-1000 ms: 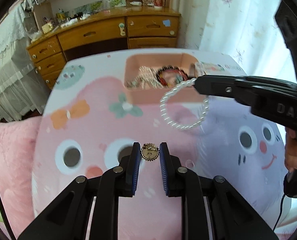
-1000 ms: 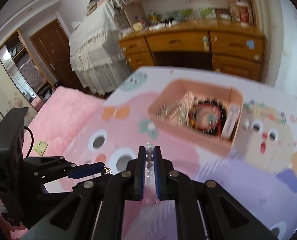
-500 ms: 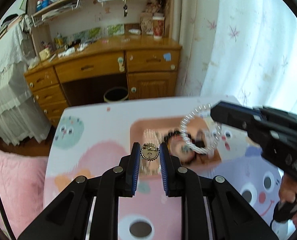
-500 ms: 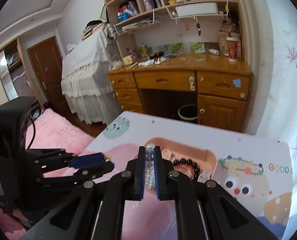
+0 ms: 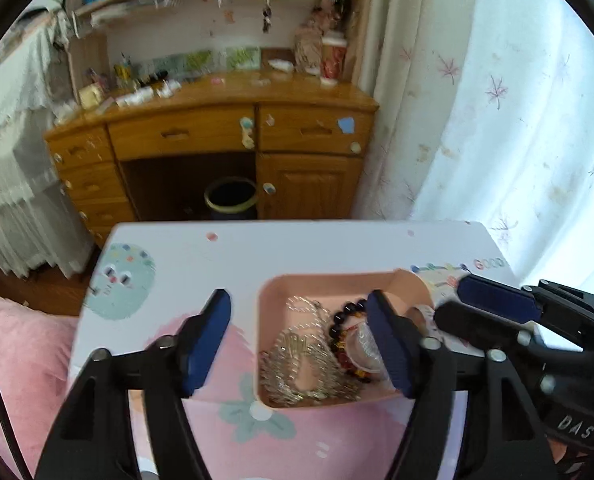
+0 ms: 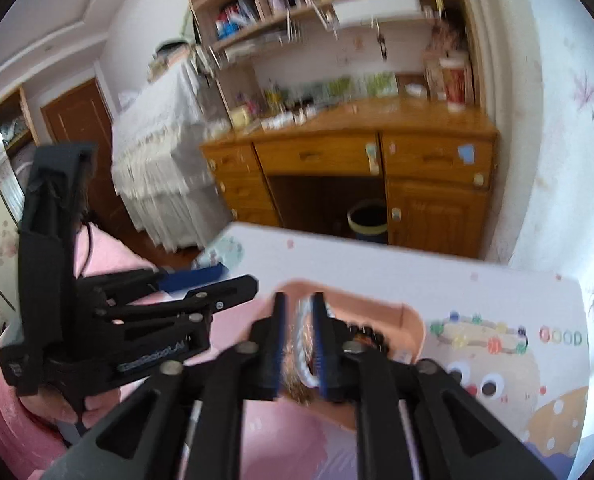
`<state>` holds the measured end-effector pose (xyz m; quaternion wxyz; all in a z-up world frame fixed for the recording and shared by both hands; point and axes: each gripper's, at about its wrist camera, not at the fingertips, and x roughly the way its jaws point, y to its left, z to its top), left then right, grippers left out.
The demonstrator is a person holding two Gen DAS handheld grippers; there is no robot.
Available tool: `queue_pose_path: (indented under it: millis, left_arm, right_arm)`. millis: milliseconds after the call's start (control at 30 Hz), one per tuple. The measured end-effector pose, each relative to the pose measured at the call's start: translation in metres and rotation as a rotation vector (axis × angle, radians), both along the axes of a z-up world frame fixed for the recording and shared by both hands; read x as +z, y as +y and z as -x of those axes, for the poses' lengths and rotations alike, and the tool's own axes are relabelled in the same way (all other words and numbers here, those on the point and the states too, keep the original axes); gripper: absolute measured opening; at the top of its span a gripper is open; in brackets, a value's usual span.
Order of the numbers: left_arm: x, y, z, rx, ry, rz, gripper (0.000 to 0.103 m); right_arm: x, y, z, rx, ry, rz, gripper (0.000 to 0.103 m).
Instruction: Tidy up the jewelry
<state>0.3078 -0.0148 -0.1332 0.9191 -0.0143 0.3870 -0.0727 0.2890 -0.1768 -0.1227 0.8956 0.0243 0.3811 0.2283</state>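
Observation:
A pink tray (image 5: 321, 280) sits on the cartoon-print table and holds a heap of gold chains (image 5: 305, 364), a dark bead bracelet (image 5: 345, 312) and a pearl bracelet (image 5: 363, 346). My left gripper (image 5: 301, 338) is wide open above the tray's left side, with nothing between its jaws. My right gripper (image 6: 298, 344) hangs over the tray (image 6: 401, 316); its jaws stand a little apart, with the pearl bracelet (image 6: 303, 368) loose in the gap below them. The gold brooch is lost among the chains.
The table (image 5: 281, 248) has its far edge just beyond the tray. A wooden desk (image 5: 217, 132) with drawers and a bin (image 5: 231, 198) underneath stands behind it. Curtains (image 5: 497, 120) hang at the right, and pink bedding (image 5: 13, 360) lies at the left.
Both grippers moved forward over the tray. The left gripper opened wide and let go of the gold brooch. The right gripper's jaws parted and the pearl bracelet dropped toward the tray.

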Motion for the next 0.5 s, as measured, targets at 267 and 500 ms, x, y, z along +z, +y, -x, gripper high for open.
queue_pose_path:
  millis: [267, 500]
  left_arm:
    - [-0.009, 0.017, 0.007, 0.034, 0.085, 0.003, 0.090]
    - [-0.040, 0.037, 0.033, 0.086, 0.226, 0.011, 0.091]
  right_arm:
    - [-0.019, -0.007, 0.019, -0.063, 0.065, 0.013, 0.049]
    - [-0.052, 0.001, 0.052, -0.071, 0.218, 0.058, 0.059]
